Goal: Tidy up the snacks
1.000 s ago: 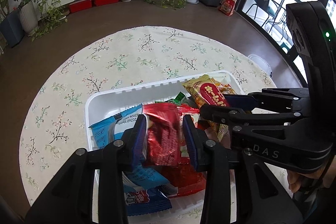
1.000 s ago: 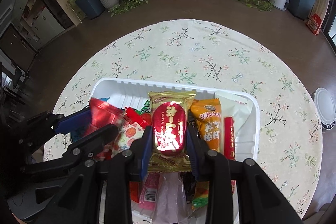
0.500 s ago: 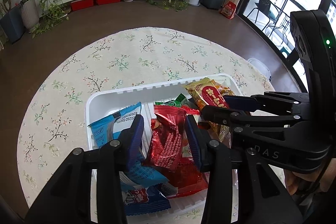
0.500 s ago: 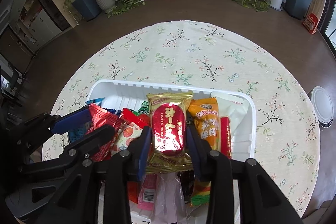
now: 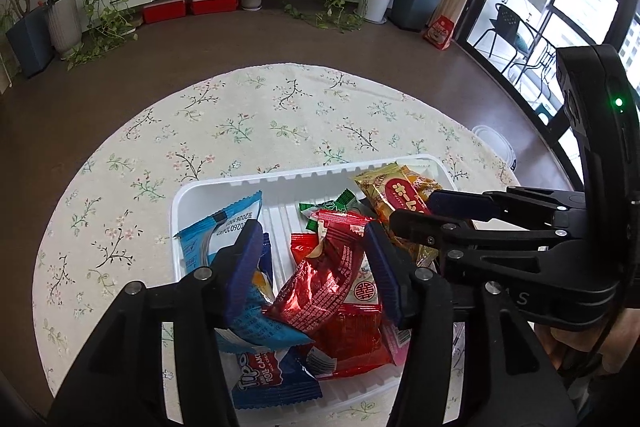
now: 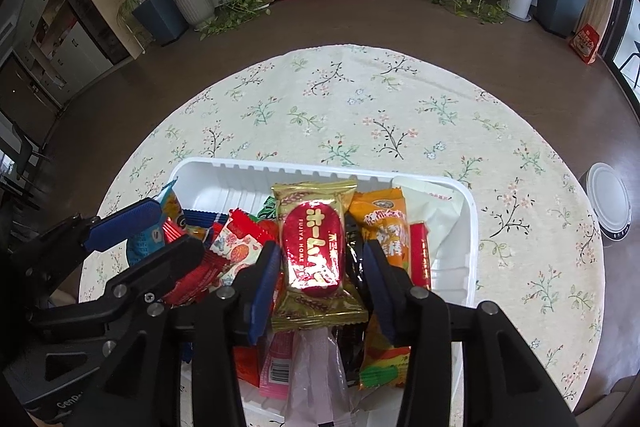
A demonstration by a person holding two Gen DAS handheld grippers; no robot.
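Snacks now sit in white tray: both jaws opening, I've let go. Left gripper spread around red packet, right gripper around gold packet, pads clear. 2 placed; next pick.

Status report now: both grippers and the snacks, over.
Left gripper opening, red packet between fingers. Right gripper opening, gold packet between fingers. Both over white tray. Nothing blocking.
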